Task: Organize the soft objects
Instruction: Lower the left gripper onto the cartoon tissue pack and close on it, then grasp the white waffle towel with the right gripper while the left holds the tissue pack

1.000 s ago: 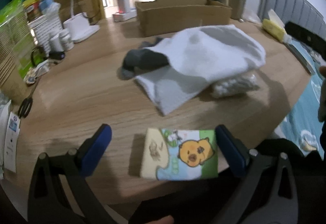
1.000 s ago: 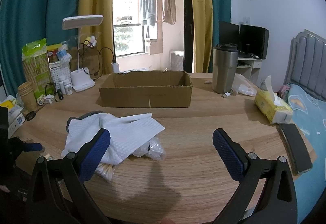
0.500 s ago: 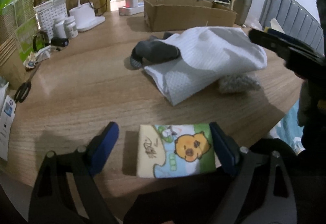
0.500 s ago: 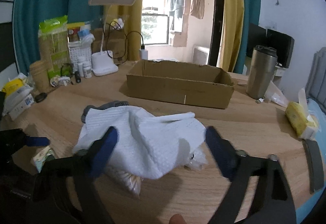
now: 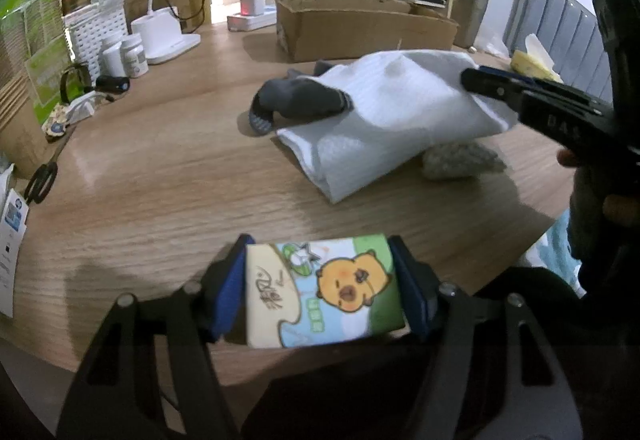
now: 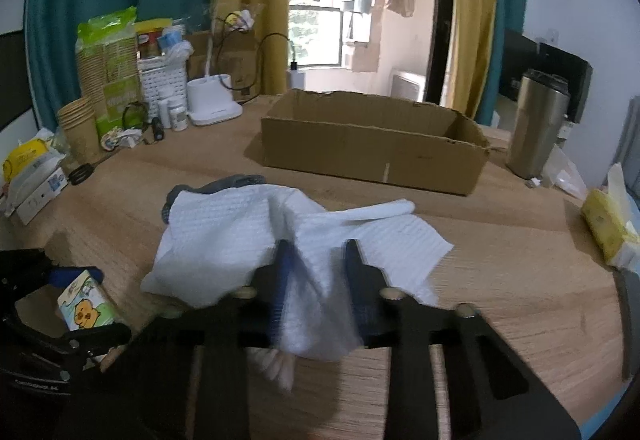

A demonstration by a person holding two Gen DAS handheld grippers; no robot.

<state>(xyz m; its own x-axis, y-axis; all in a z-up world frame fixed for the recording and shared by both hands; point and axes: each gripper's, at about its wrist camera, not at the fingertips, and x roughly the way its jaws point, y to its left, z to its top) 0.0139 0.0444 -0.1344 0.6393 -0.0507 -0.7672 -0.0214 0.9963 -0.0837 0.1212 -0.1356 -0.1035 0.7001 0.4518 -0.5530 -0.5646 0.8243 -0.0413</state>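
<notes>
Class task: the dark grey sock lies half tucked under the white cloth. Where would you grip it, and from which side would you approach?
Grip the grey sock at its free rounded end, coming from the open table side, away from the white cloth. That end lies exposed on the wood; the rest is hidden under the cloth, which the right gripper is closing on.
</notes>
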